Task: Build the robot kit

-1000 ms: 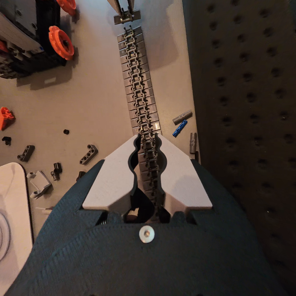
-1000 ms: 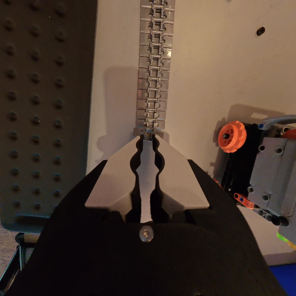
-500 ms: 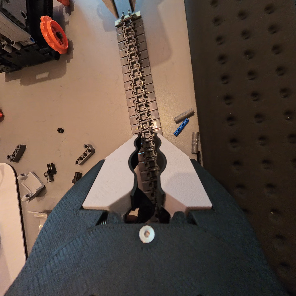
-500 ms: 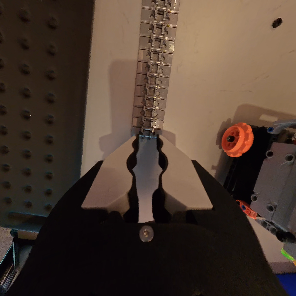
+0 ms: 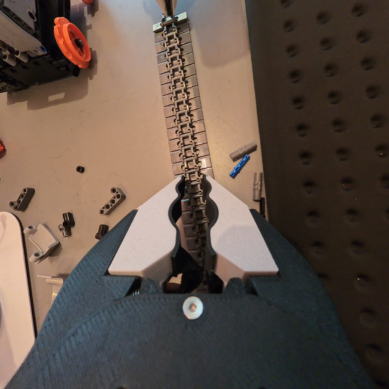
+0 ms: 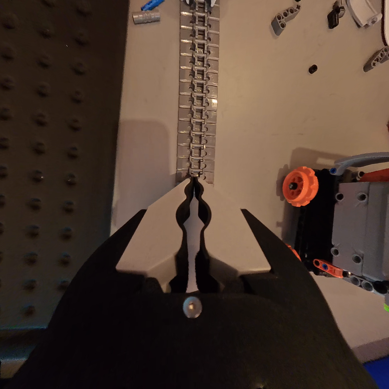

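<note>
Basically, a grey linked tread chain (image 5: 182,109) lies stretched straight on the pale table (image 5: 117,130), with a gripper at each end. The left gripper (image 5: 193,179) straddles the near end in its own view: the jaws are parted, the raised centre rib runs between them, and the side plates pass underneath; the gap looks about as wide as the rib, so I can't tell whether it's clamping or only bracketing it. The right gripper (image 6: 194,178) has its tips pinched together on the centre lug of the last link at the other end, and also shows as a narrow point at the top of the left view (image 5: 168,8). Judging from the straight, flat run, the chain is held taut between the two so the links stay aligned. It runs parallel to a dark studded panel (image 5: 320,147), close beside it. Loose parts sit in that strip: a grey connector pin (image 5: 243,150), a blue pin (image 5: 239,165) and a grey sleeve (image 5: 257,186). On the other side sits a partly built grey-and-black model (image 6: 357,227) with an orange sprocket wheel (image 6: 300,186), well apart from the chain. Scattered nearer the left gripper: a small black bush (image 5: 80,168), a grey bent liftarm (image 5: 112,201), a dark liftarm (image 5: 22,199), a curved light-grey panel piece (image 5: 43,242), and the edge of a white tray (image 5: 12,273).
</note>
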The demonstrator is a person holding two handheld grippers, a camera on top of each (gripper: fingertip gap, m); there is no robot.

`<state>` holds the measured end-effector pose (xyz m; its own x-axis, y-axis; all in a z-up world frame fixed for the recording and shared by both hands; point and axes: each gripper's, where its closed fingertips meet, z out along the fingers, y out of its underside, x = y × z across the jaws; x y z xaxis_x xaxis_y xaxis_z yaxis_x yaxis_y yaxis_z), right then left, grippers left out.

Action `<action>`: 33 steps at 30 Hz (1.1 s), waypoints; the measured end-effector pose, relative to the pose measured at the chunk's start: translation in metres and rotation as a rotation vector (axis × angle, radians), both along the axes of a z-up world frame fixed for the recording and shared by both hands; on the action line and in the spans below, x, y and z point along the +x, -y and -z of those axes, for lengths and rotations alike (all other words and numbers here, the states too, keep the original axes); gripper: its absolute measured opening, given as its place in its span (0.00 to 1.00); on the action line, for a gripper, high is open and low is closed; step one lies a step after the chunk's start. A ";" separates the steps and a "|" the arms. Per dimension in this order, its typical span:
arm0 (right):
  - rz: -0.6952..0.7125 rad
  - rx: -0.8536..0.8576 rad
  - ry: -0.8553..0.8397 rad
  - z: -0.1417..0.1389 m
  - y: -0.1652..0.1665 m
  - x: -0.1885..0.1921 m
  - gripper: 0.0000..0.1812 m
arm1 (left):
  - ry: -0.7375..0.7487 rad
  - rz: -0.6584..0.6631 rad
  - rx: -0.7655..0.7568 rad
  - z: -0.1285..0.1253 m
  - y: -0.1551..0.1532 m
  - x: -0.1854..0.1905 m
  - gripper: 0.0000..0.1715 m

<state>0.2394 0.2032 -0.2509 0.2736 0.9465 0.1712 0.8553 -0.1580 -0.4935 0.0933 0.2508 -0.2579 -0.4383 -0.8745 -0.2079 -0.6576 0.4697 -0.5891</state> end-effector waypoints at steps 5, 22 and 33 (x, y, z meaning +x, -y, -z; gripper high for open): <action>0.018 -0.017 0.037 0.005 -0.001 0.004 0.00 | -0.003 0.002 -0.005 0.000 0.000 0.000 0.09; -0.086 -0.174 0.308 0.007 0.001 -0.003 0.00 | -0.011 -0.009 -0.022 0.001 0.001 0.000 0.08; -0.086 -0.299 0.384 0.009 0.001 -0.004 0.00 | -0.012 -0.015 -0.001 0.001 0.001 -0.001 0.08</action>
